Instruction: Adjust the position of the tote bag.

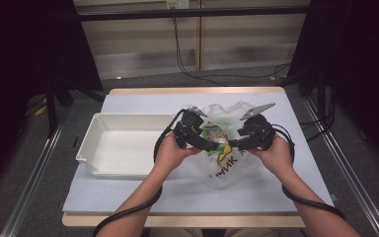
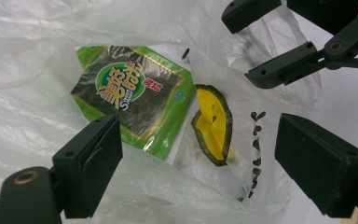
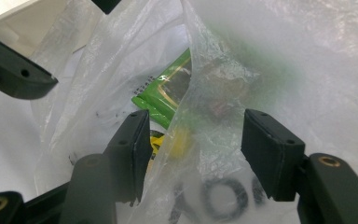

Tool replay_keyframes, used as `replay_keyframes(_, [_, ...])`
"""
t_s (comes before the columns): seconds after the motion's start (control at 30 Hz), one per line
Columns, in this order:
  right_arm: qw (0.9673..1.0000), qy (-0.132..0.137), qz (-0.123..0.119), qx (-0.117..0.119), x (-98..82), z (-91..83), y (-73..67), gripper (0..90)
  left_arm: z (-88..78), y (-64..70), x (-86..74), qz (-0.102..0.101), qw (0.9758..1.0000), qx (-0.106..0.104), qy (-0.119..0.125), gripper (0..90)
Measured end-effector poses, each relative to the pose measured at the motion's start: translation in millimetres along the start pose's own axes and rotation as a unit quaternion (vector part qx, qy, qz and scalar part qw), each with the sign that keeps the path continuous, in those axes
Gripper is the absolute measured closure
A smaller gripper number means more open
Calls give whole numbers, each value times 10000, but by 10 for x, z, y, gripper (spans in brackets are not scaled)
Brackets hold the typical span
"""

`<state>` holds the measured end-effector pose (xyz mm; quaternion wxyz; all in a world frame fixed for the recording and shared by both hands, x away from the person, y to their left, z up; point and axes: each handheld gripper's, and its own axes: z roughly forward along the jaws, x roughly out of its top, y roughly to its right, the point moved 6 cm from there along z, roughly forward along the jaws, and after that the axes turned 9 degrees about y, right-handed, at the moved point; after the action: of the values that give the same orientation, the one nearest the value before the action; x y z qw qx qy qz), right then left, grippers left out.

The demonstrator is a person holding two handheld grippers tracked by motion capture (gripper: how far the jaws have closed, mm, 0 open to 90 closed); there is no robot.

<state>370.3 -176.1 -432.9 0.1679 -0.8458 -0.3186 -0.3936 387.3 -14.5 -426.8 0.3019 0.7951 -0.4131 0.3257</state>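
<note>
In my left claw's view, my left claw (image 2: pixel 196 168) gapes wide in the lower frame with crumpled film of the clear plastic bag (image 2: pixel 23 112) below it, the pads pressing on nothing. Just beyond, at centre, a green seaweed packet (image 2: pixel 130 95) lies inside the bag, and a yellow slice with a dark rim (image 2: pixel 213 123) stands tilted right beside it. In my right claw's view, my right claw (image 3: pixel 193 156) stands about half open at the bottom, a fold of bag film rising between the pads; I cannot tell whether they pinch it. From above, the bag sits at the middle of the white worktop (image 1: pixel 286 148), my left hand (image 1: pixel 170 153) and right hand (image 1: pixel 276 155) flanking it, both claws angled inward toward its mouth, forearms entering from the bottom edge. The white tray (image 1: pixel 94 143) lies to the left, close beside the bag. Bare worktop stays free to the right and toward the far edge.
</note>
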Motion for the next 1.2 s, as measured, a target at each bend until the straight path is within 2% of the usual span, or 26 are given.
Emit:
replay_keyframes(0.3, [10000,-68,5,-6,-24,25,34,458,107,69,-73,-14,9999,-113,-71,154])
replay_keyframes(0.33, [10000,-59,-3,-20,-26,29,41,462,127,76,-92,57,9998,-144,-140,150])
replay_keyframes(0.43, [9999,-93,-26,-36,-35,34,45,463,167,107,-106,-30,9999,-143,-87,151])
replay_keyframes(0.53, [10000,-92,-32,-23,-52,32,52,492,196,128,-125,62,9998,-185,-105,150])
replay_keyframes(0.57, [9999,-97,-29,3,-63,32,57,499,215,151,-129,16,9998,-172,-77,150])
replay_keyframes(0.63, [9999,-129,-46,9,-97,39,64,523,239,164,-158,142,9994,-248,-184,150])
replay_keyframes(0.8, [9998,-183,-94,-25,-167,67,60,487,307,194,-186,83,9995,-270,-158,150])
replay_keyframes(0.87, [9998,-206,-37,-76,-204,65,71,480,352,198,-214,45,9995,-264,-168,151])
replay_keyframes(1.03, [9997,-224,-15,-140,-249,77,91,479,410,192,-262,110,9994,-248,-236,151])
replay_keyframes(1.07, [9996,-252,-21,-154,-264,81,98,534,414,185,-272,161,9991,-257,-290,151])
replay_keyframes(1.1, [9996,-248,-57,-127,-282,77,96,651,443,198,-276,42,9995,-230,-209,151])
replay_keyframes(1.17, [9996,-253,-102,-114,-286,74,100,683,455,197,-276,69,9996,-214,-193,150])
replay_keyframes(1.2, [9994,-301,-142,-129,-296,65,93,849,475,209,-271,62,9997,-185,-177,149])
